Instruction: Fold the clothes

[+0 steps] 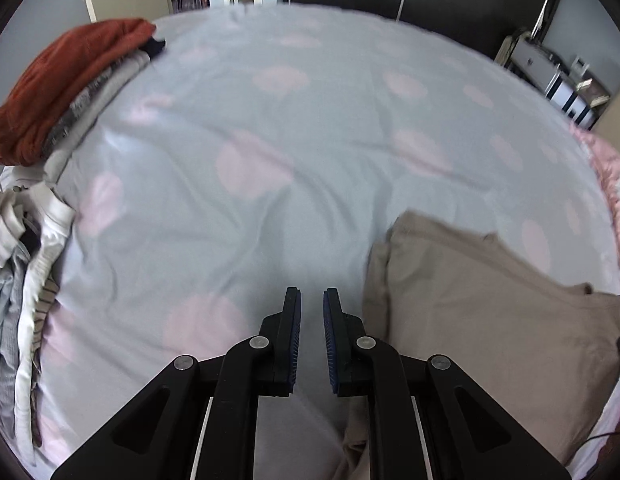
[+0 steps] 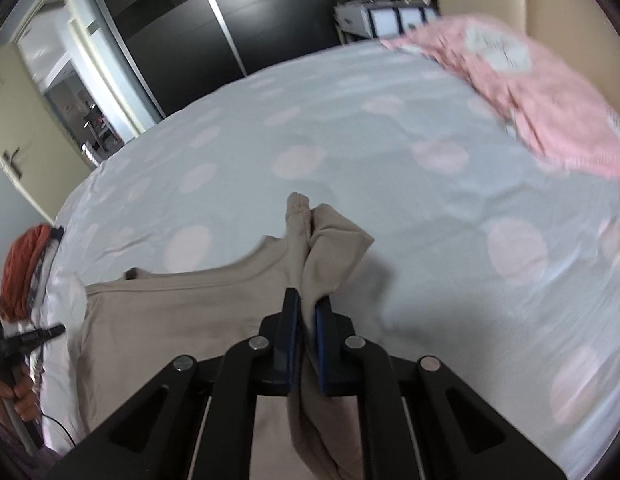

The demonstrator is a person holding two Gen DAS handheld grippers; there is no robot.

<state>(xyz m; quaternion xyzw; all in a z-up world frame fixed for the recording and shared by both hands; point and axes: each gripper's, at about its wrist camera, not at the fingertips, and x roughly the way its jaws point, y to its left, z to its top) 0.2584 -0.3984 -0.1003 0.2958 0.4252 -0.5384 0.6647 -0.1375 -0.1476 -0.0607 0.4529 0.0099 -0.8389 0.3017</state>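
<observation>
- Black linkage arms fill the lower middle of both wrist views; between them the right gripper [image 2: 305, 308] has its blue pads closed tight on a bunched fold of a beige top [image 2: 181, 312].
- Pinched cloth rises ahead of the pads into a crumpled peak at frame centre, which suggests the edge is lifted to be carried over the rest of the garment.
- Left gripper [image 1: 312, 300] holds nothing: its pads stand a narrow gap apart above the bedsheet [image 1: 269, 120], just left of the beige top [image 1: 490, 320] in the lower right of that frame.
- Beige top lies partly spread on the pale blue, pink-spotted sheet; its neckline curve shows at centre left of the right wrist view, body fairly smooth, only the gripped side gathered.
- Judgement: a fold of this garment is in hand; how many folds it already carries cannot be told.
- Stack of folded clothes [image 1: 69, 84], topped by a rust-orange piece, sits at upper left; a looser heap [image 1: 25, 280] lies at the left edge.
- Pink blanket [image 2: 550, 92] occupies the upper right.
</observation>
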